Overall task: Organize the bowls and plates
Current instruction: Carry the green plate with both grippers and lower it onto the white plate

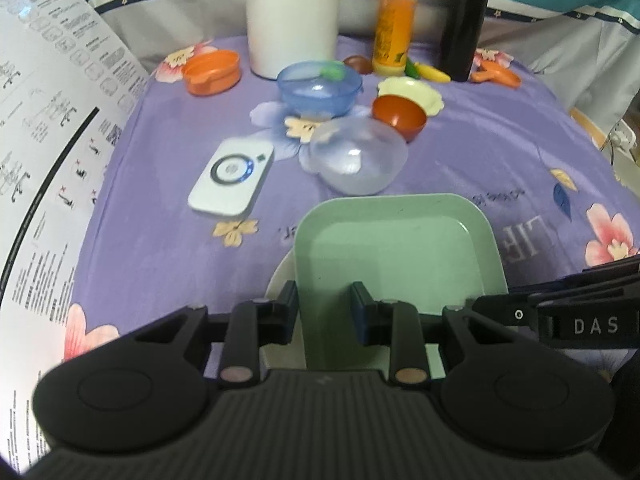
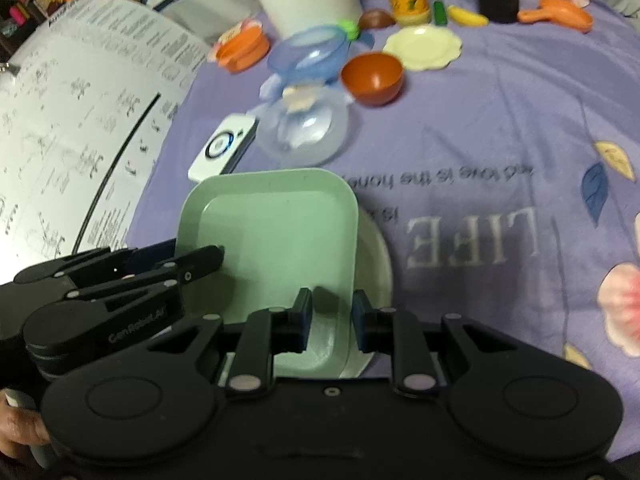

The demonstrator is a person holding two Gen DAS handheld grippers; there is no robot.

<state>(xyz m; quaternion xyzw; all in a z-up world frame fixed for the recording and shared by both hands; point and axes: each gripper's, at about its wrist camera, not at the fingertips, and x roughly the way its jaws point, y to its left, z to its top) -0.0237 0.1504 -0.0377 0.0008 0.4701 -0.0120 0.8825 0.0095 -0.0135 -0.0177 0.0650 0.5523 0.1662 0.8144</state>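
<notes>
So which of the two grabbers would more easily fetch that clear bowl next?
Probably the left gripper: the clear bowl lies almost straight ahead of it, beyond the green tray. From the right gripper it sits off to the left. Both straddle the tray's edges.

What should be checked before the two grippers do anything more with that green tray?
1. Left gripper straddles the green square plate's near rim: ok.
2. Right gripper straddles the same plate's right edge: ok.
3. Grip tight on both: cannot tell; gaps show between the fingers.
4. Plate sits over the white plate below: ok.
5. Plate centred on it: not ok; the white plate's rim sticks out on one side.
6. Clear bowl beyond stands apart: ok.
</notes>
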